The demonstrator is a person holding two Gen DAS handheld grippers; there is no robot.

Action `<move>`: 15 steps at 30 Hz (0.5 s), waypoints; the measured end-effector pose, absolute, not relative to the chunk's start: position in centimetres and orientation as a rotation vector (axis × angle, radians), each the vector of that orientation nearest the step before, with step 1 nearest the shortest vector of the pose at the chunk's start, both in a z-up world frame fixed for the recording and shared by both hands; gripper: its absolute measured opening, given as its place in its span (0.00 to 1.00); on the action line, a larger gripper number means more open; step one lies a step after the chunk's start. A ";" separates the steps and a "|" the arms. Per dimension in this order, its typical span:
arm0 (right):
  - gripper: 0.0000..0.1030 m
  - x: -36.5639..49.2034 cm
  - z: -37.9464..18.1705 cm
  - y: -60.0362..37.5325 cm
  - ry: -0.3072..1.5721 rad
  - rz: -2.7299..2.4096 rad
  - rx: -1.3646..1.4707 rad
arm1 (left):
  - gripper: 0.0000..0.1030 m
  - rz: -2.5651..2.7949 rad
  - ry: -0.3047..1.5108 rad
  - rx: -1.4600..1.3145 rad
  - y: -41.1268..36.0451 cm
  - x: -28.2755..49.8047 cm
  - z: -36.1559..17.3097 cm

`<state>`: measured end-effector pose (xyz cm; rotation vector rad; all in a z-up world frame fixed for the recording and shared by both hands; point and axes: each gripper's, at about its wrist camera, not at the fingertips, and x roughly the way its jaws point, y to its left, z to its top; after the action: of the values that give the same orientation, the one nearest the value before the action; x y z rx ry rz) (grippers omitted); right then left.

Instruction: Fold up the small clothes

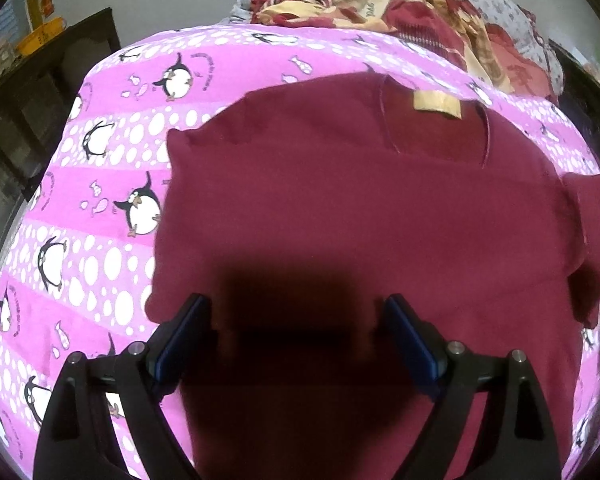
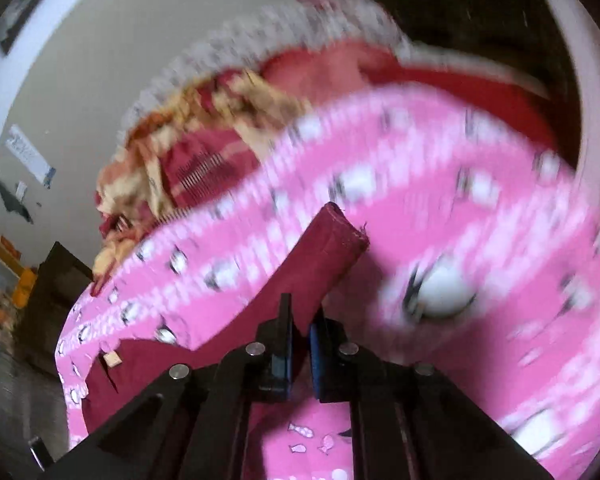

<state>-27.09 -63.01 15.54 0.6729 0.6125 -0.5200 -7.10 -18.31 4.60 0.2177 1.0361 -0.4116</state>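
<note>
A small maroon shirt (image 1: 360,208) lies flat on the pink penguin-print sheet (image 1: 112,168), neck and beige label (image 1: 438,105) at the far side. My left gripper (image 1: 296,312) is open and empty, hovering over the shirt's near part, casting a shadow on it. My right gripper (image 2: 300,320) is shut on the shirt's sleeve (image 2: 324,248) and holds it lifted above the sheet (image 2: 480,240); the cuff sticks out past the fingertips. The right wrist view is blurred. The shirt's body (image 2: 148,372) and label show at its lower left.
A heap of red and cream clothes (image 1: 400,4) lies at the far end of the bed, also in the right wrist view (image 2: 172,160). Dark furniture (image 1: 40,100) stands off the bed's left side. A white wall is behind.
</note>
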 end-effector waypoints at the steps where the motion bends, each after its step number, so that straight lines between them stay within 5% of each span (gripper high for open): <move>1: 0.08 -27.5 17.4 -62.9 0.580 -0.524 0.646 | 0.86 -0.411 1.037 0.206 -18.1 -7.0 4.7; 7: 0.08 -26.8 23.1 -60.6 0.523 -0.451 0.569 | 0.86 -0.416 1.030 0.180 -17.5 -7.4 5.5; 15: 0.08 -22.6 22.7 -52.7 0.593 -0.220 0.507 | 0.86 -0.414 0.998 0.169 -16.8 -7.5 6.8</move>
<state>-22.59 -52.73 22.67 0.5071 0.5928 -0.2200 -7.49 -16.77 6.75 0.1690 0.9984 -0.4139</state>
